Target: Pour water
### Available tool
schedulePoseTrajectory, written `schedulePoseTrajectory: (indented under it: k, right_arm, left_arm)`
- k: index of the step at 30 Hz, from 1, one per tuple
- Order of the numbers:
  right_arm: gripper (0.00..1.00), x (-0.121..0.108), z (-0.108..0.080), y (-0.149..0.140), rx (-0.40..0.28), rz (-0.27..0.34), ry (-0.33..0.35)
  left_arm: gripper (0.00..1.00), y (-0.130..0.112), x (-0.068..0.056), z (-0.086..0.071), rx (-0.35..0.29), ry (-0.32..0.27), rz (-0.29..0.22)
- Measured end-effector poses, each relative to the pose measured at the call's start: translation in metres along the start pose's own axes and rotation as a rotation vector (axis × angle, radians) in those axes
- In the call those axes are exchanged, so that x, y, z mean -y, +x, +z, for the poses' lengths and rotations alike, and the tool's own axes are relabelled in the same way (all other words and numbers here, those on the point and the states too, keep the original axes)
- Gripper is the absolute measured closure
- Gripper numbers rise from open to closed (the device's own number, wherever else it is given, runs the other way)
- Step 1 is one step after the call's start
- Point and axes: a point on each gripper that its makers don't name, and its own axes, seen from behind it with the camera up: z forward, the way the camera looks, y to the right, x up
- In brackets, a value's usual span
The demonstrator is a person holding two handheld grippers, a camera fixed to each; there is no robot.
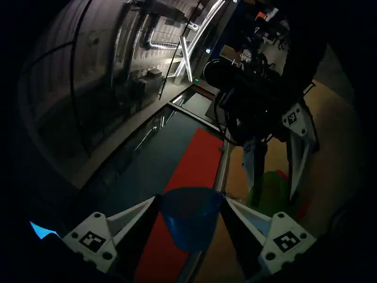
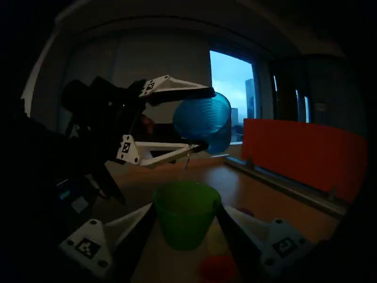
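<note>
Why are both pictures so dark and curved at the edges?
Left gripper view: dim room, the blue cup murky, straight edges bowed by the fisheye lens. Right gripper view: the bright window backlights the scene, leaving the green cup shadowed, walls curving.

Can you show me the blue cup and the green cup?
blue cup (image 2: 201, 120): right gripper view, on its ribbed side.
green cup (image 2: 185, 221): right gripper view, on its front wall.

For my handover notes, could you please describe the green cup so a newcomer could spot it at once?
Find the wooden table beside the red partition. There the right gripper clasps the green cup. Unlike the blue cup tipped above it in the left gripper, it sits upright, mouth up.
</note>
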Motion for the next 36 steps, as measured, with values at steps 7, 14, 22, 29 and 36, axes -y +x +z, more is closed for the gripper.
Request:
schedulePoseTrajectory:
  k: [7,14,22,29,36]
  right_arm:
    - [0.08,0.0004,-0.0007,0.0004,0.0,-0.001,-0.001]
    - [0.08,0.0008,-0.0009,0.0011,-0.003,-0.001,0.0]
    - [0.08,0.0005,-0.0009,0.0017,-0.006,0.0,-0.002]
    - [0.08,-0.0004,-0.0006,0.0015,-0.009,0.0,-0.004]
    - [0.07,-0.0001,-0.001,0.0028,-0.011,-0.003,-0.004]
  left_arm:
    - [0.12,0.0002,0.0,0.0001,0.003,-0.001,0.013]
    - [0.12,0.0013,0.0002,0.0014,0.004,-0.003,0.025]
    - [0.12,0.0021,-0.0004,0.0021,0.004,-0.006,0.035]
    - [0.12,0.0024,-0.002,0.0025,0.006,-0.011,0.047]
    - [0.12,0.0036,-0.0023,0.0029,0.005,-0.014,0.06]
